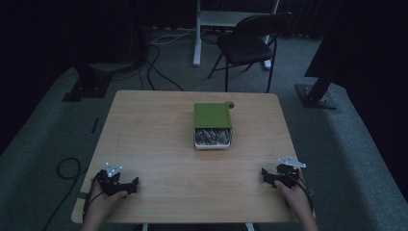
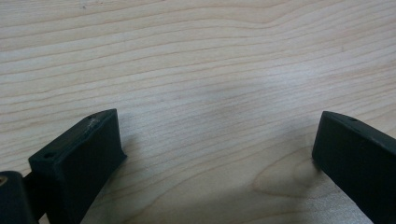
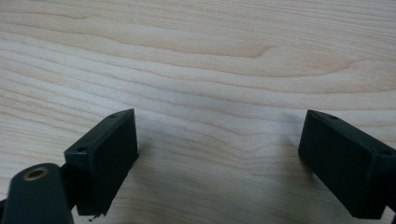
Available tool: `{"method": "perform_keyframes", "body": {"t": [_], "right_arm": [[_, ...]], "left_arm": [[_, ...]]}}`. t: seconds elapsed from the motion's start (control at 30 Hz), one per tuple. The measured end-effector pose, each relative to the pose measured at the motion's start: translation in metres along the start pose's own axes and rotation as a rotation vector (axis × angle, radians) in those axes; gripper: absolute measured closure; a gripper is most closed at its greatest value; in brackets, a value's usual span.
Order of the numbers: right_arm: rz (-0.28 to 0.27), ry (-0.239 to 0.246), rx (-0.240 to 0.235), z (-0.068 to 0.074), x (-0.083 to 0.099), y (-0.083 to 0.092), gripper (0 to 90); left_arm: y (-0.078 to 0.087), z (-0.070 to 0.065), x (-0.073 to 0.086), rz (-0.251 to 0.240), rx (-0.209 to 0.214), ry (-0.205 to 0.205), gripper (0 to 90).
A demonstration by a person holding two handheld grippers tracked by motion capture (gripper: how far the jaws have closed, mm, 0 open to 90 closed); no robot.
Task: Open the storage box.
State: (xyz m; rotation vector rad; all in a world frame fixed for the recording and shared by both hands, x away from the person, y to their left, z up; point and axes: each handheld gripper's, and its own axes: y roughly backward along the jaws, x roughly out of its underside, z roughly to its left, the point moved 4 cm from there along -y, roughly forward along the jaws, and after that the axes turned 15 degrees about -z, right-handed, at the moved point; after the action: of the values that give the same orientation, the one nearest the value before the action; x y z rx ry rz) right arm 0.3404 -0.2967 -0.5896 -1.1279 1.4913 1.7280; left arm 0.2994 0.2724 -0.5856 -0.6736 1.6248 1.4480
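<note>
A green box (image 1: pixel 212 115) lies at the middle of the wooden table (image 1: pixel 154 139), its near end pulled out to show a white tray of grey metal pieces (image 1: pixel 212 137). My left gripper (image 1: pixel 126 184) rests near the table's front left corner, held in a hand. In the left gripper view it (image 2: pixel 215 133) is open, with bare wood between the jaws. My right gripper (image 1: pixel 267 176) sits near the front right edge. Its jaws (image 3: pixel 219 130) stand wide apart over bare wood too. Both are far from the box.
A small round grey object (image 1: pixel 229 103) sits by the box's far right corner. Beyond the table stand a dark folding chair (image 1: pixel 248 45) and a white stand leg (image 1: pixel 197 38). Cables (image 1: pixel 159 72) run over the grey carpet.
</note>
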Motion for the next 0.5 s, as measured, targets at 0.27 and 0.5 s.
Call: {"method": "perform_keyframes", "body": {"t": [0.27,0.5], "right_arm": [[0.000,0.004,-0.004,0.000,0.000,0.000,11.3],[0.001,0.004,-0.004,0.000,0.000,0.000,11.3]], "left_arm": [[0.000,-0.006,0.000,-0.002,0.057,-0.040,2.2],[-0.003,-0.012,-0.004,-0.004,0.069,-0.085,2.2]]}}
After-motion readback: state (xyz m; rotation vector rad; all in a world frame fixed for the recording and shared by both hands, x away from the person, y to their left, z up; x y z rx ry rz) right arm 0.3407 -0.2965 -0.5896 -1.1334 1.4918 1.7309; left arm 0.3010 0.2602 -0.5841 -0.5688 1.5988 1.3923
